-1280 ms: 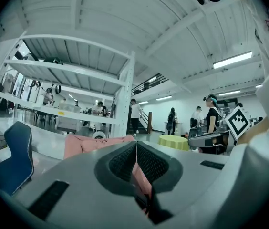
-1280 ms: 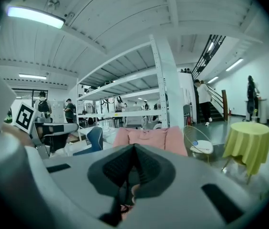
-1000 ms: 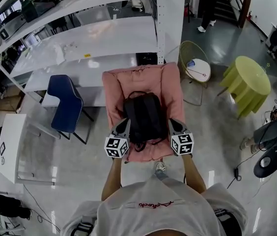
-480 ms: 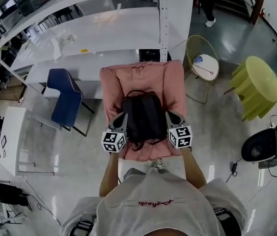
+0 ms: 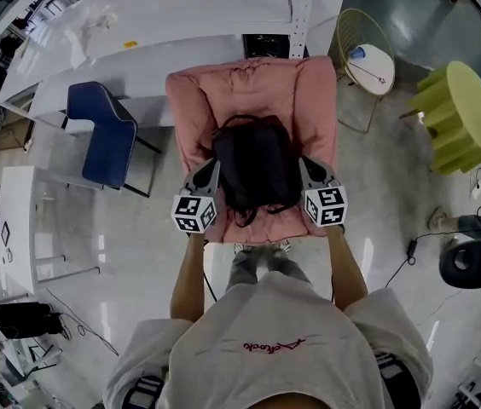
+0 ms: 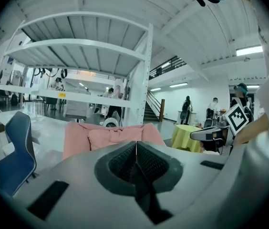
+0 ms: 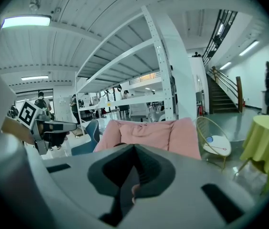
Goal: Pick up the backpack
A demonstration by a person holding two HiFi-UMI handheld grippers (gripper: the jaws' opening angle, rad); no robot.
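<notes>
A black backpack (image 5: 256, 169) stands on the seat of a pink armchair (image 5: 188, 109) in the head view. My left gripper (image 5: 212, 167) is beside the backpack's left flank and my right gripper (image 5: 303, 162) beside its right flank; whether either touches it I cannot tell. Both are shut with nothing between the jaws. In the left gripper view the shut left gripper (image 6: 136, 144) points at the pink armchair (image 6: 101, 136). In the right gripper view the shut right gripper (image 7: 133, 149) points at the pink armchair (image 7: 153, 133). The gripper bodies hide the backpack in both gripper views.
A blue chair (image 5: 100, 135) stands left of the armchair, white shelving (image 5: 138, 24) behind it. A wire chair with a white cushion (image 5: 368, 58) and a yellow-green round table (image 5: 462, 113) are to the right. A white desk (image 5: 14, 228) is at far left.
Both grippers have moved forward and down along the backpack's two sides, still shut. The armchair now lies nearer and more directly below the head camera.
</notes>
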